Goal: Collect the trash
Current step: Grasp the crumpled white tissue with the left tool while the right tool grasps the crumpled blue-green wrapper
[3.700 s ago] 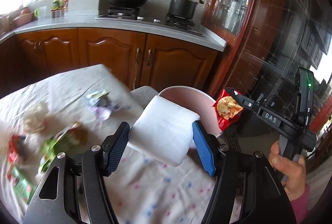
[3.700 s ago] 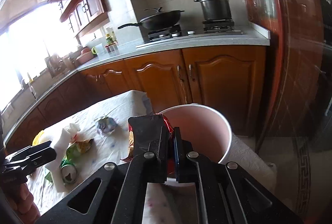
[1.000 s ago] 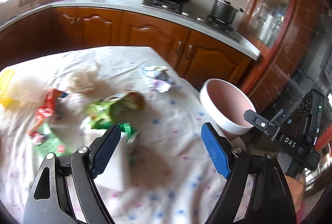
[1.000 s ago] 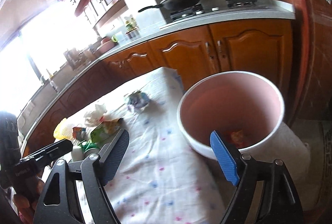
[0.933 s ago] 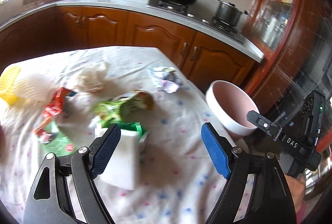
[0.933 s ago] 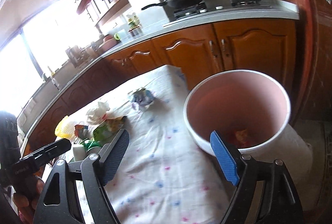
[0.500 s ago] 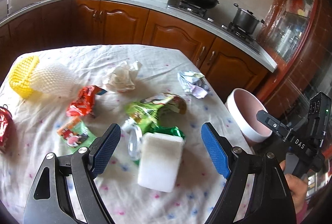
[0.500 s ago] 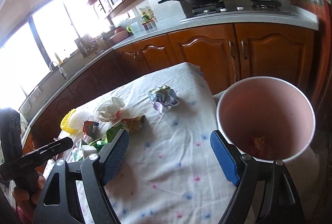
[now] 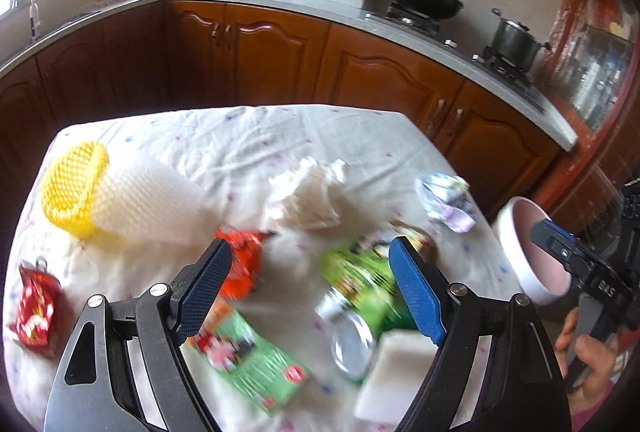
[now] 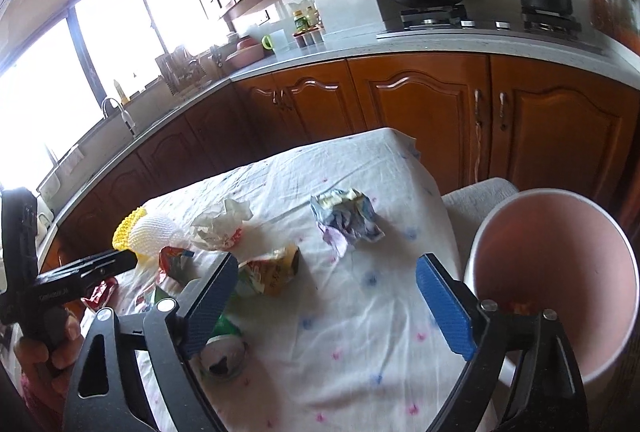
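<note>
We hold a gripper in each hand above a table (image 9: pixel 248 136) draped in a white, dotted cloth and strewn with trash. We place everything by the pink bin (image 10: pixel 552 268), which stands off the table's right edge.

Our left gripper (image 9: pixel 310 288) has its blue-padded jaws spread wide with nothing between the pads. Seen through the gap, below them on the cloth, lie a green wrapper (image 9: pixel 356 272) and a crushed drink can (image 9: pixel 352 344). A flat green packet (image 9: pixel 256 360) lies just to the can's bin-far side, and a white foam block (image 9: pixel 394 364) sits under the jaw nearer the bin. An orange wrapper (image 9: pixel 240 260) shows behind the other jaw. None of these touches the pads. Farther from the bin lie crumpled white paper (image 9: pixel 308 196), a yellow-and-white foam net (image 9: pixel 116 200) and, at the far table edge, a red packet (image 9: pixel 36 304).

Our right gripper (image 10: pixel 324 304) hangs nearest the bin, its jaws opening, with only bare cloth between them. A crumpled foil wrapper (image 10: pixel 348 218) lies beyond the jaws, on the table close to the bin. A torn snack bag (image 10: pixel 272 272) sits beside the jaw away from the bin. At the bin's bottom a scrap of red trash is faintly visible.
</note>
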